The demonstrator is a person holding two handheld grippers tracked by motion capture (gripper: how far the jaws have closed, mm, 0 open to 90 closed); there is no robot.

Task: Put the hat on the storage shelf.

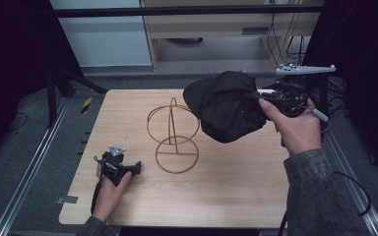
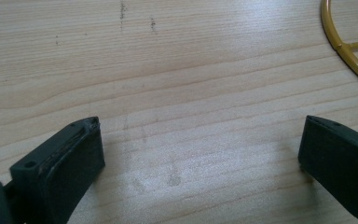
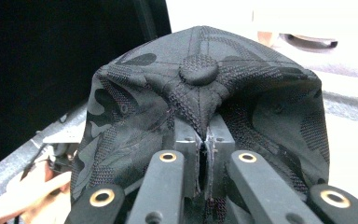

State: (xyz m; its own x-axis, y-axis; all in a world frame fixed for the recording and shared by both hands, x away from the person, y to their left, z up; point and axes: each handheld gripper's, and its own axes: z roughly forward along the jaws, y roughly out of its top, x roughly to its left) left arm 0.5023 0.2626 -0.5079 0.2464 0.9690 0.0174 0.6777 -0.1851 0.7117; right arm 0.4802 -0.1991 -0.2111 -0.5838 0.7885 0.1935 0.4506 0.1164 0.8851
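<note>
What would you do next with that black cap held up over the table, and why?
Probably carry the black cap left and lower it onto the gold wire stand. The right gripper pinches its crown, and the stand's top loop sits bare just beside it.

The high view looks forward and down from above the person's side, taking in the whole wooden table. The left gripper view sits low, close to the tabletop — sharing the gold wire stand with the high view. The right gripper view faces a black cap at close range.
</note>
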